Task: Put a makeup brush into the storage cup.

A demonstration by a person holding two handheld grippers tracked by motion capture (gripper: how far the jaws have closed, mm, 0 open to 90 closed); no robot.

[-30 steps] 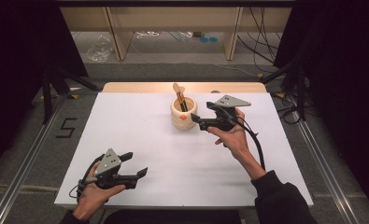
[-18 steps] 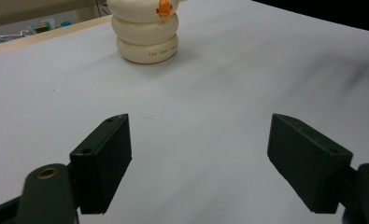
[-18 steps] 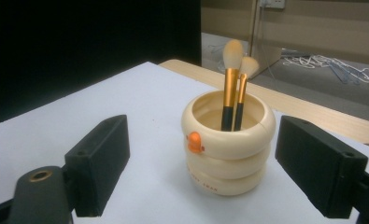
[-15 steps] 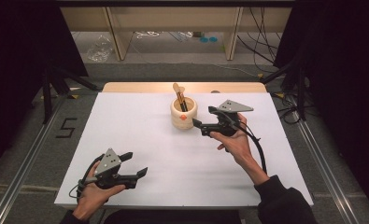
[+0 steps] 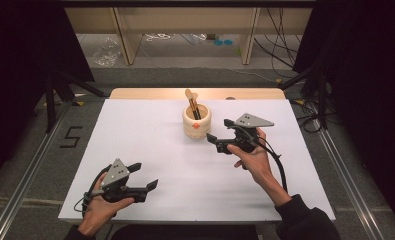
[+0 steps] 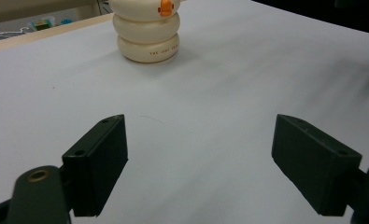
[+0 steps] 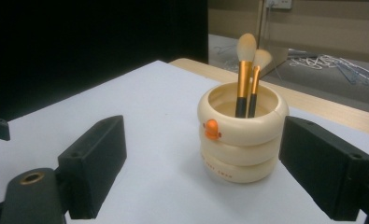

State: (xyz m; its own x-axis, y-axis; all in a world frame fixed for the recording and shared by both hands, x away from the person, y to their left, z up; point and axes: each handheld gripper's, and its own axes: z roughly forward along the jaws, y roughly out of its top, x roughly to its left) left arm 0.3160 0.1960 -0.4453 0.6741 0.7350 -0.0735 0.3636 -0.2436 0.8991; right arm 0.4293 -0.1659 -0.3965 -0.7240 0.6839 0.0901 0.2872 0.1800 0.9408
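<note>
My right gripper fingers had just spread, empty, cup at ten o'clock, brush handles half hidden inside, left gripper fingers apart.

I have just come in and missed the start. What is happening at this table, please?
A person holds a gripper in each hand over a white table. A cream ringed holder with two makeup brushes upright inside stands near the far edge. The right gripper sits just beside the holder, jaws open and empty, having just been opening. The left gripper waits open near the front edge.
</note>
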